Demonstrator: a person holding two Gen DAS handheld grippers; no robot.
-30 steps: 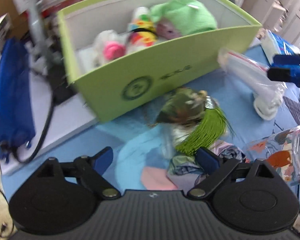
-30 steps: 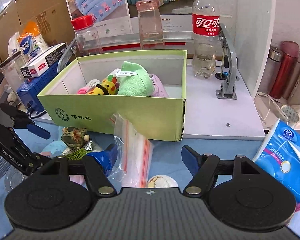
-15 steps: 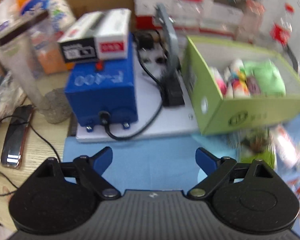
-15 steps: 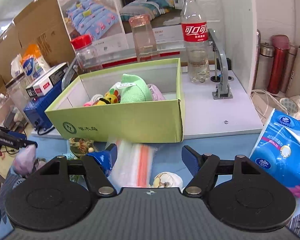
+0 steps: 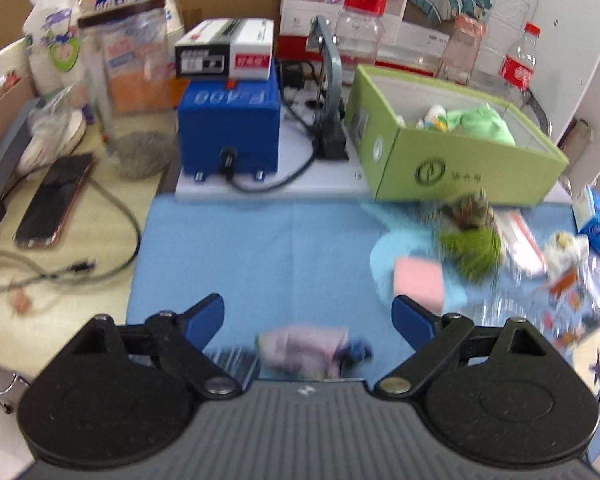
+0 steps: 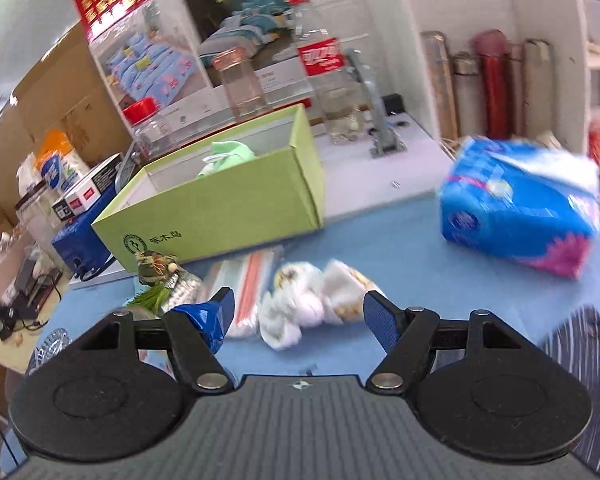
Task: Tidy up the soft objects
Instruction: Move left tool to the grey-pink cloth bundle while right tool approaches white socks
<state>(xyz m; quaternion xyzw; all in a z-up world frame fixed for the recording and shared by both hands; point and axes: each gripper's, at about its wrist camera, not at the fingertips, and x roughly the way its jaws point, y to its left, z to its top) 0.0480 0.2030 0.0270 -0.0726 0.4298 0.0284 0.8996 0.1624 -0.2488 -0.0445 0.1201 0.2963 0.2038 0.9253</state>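
Much of what we see is smeared by motion, most of all the lower right of the left wrist view. There, low in the frame between the spread fingers of our left gripper (image 5: 308, 314), a pale pink soft bundle (image 5: 304, 348) lies on the blue mat (image 5: 260, 248), its edges too blurred to name and its lower part cut off by the gripper body; neither finger touches it. The left gripper's jaws are wide apart and hold nothing. In the right half of that view, one green box (image 5: 456, 164) stands on the white board, and we make out one green plush (image 5: 484, 124) inside, with other toys hidden behind the box wall. Just in front of the box lies one camouflage-patterned toy with a green tassel (image 5: 470, 232). In the right wrist view, our right gripper (image 6: 298, 312) is also spread open and empty, with one crumpled white soft item (image 6: 296, 304) lying on the mat between its fingers and one clear zip bag (image 6: 248, 284) beside it. One blue tissue pack (image 6: 520, 204) blurs at the right.
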